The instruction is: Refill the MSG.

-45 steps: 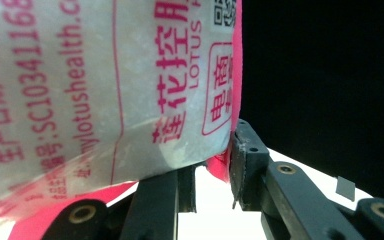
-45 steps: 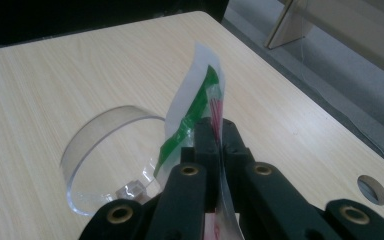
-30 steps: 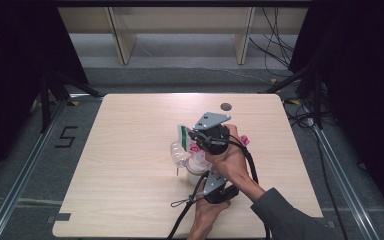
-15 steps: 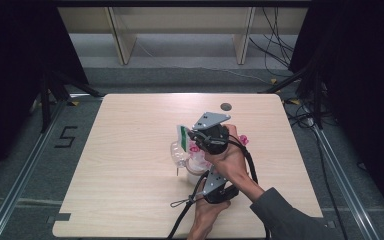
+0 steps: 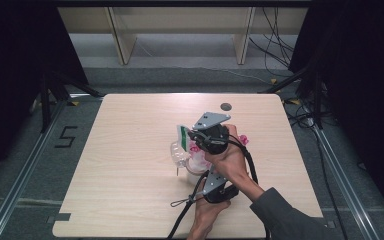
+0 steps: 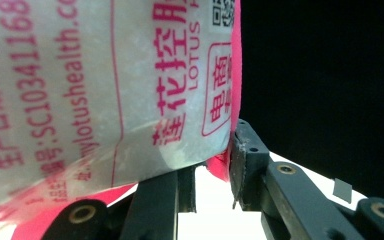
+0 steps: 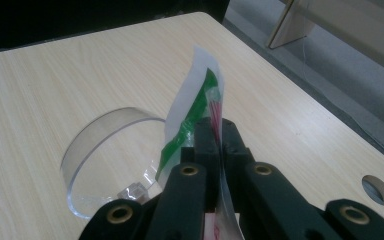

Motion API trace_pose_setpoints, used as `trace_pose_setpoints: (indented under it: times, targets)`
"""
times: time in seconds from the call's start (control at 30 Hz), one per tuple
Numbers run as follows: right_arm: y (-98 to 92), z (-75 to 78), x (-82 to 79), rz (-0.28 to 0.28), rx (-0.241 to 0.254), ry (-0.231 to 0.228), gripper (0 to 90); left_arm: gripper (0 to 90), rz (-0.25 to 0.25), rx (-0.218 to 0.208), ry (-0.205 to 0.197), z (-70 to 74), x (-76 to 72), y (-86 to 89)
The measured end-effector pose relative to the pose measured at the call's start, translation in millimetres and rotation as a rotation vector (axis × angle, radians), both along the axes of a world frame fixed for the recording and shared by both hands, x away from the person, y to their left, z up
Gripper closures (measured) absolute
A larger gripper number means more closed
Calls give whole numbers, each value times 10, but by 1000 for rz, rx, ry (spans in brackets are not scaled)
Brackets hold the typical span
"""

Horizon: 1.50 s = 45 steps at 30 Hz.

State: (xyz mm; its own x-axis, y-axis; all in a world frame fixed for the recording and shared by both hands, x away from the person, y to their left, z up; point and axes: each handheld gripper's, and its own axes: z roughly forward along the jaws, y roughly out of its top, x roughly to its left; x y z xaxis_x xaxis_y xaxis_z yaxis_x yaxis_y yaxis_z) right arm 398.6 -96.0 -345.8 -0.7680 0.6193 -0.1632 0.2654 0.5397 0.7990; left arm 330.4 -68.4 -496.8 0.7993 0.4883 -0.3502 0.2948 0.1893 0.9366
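A white packet (image 6: 105, 85) with red print and a pink edge is held between both grippers over the middle of the table. My right gripper (image 7: 219, 132) is shut on its upper corner (image 7: 200, 95), which carries a green stripe. In the high view that right gripper (image 5: 189, 136) sits above the left gripper (image 5: 203, 172), and the packet (image 5: 196, 150) lies between them. My left gripper (image 6: 212, 172) has its jaws pressed on the packet's lower pink edge. A clear round glass (image 7: 105, 150) stands on the table just beside and below the packet, left of it in the high view (image 5: 176, 152).
The light wooden table (image 5: 130, 190) has a round cable hole (image 5: 225, 106) near its far edge, also in the right gripper view (image 7: 377, 189). Black cables (image 5: 190, 205) trail from the grippers toward the near edge. Dark stands and shelf legs lie beyond the table.
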Motion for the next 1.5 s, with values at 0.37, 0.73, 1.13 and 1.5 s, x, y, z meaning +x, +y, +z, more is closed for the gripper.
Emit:
trace_pose_setpoints:
  times: [0.37,0.73,1.13,1.5]
  targets:
    - [39,-22,0,0,-19,-25,900,743,-10,151,-45,-11,46,97]
    - [36,-14,2,13,-25,-32,900,743,-8,131,-42,-6,33,79]
    - [36,-16,21,15,-29,-39,900,742,-5,129,-40,-2,41,75]
    - [51,-15,22,10,-30,-35,900,742,-5,123,-43,-2,46,75]
